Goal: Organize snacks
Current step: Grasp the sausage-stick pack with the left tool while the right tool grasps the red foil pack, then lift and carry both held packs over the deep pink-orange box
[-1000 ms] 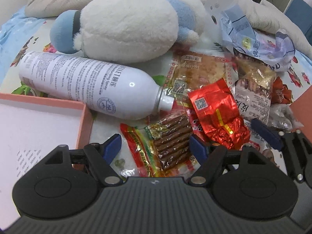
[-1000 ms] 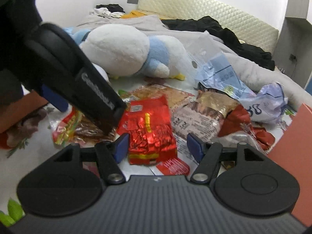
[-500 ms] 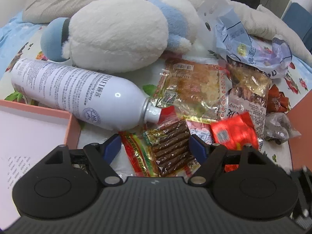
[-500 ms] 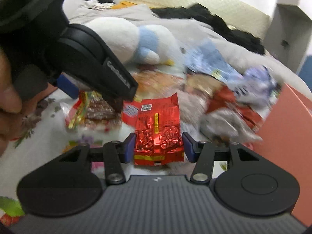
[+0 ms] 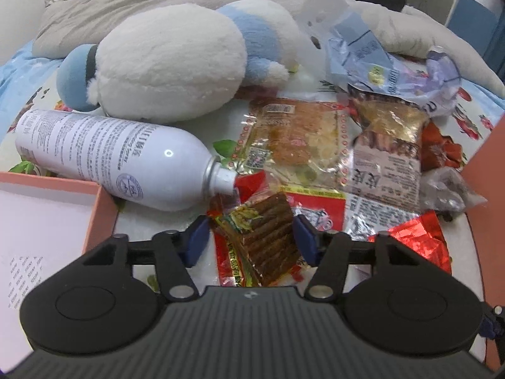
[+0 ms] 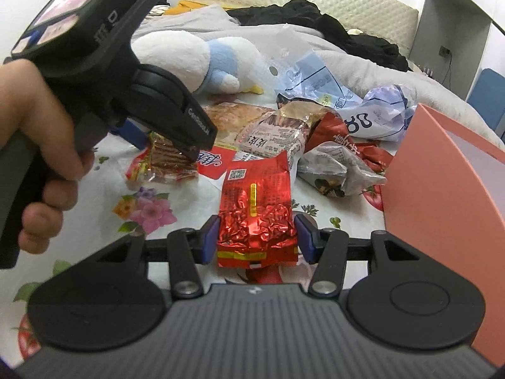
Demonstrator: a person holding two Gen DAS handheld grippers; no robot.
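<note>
A heap of snack packets lies on a floral bedsheet. My left gripper [image 5: 251,240] is shut on a clear packet of brown sticks [image 5: 263,240], which is tilted up off the sheet; it also shows in the right wrist view [image 6: 167,158]. My right gripper [image 6: 257,241] is shut on a red foil packet [image 6: 255,211] and holds it just above the sheet; its edge shows in the left wrist view [image 5: 413,240]. A flat pastry packet [image 5: 296,139] and a printed bag [image 5: 385,164] lie behind.
A white spray bottle [image 5: 104,158] lies on its side beside a white and blue plush toy [image 5: 176,66]. A pink box [image 5: 47,230] stands at the left, another pink box [image 6: 448,183] at the right. Crumpled blue-white bags [image 6: 363,107] lie behind.
Both grippers have closed on their packets. The right gripper has drawn the red foil packet back out of the heap. The left gripper has tilted the brown stick packet up.
</note>
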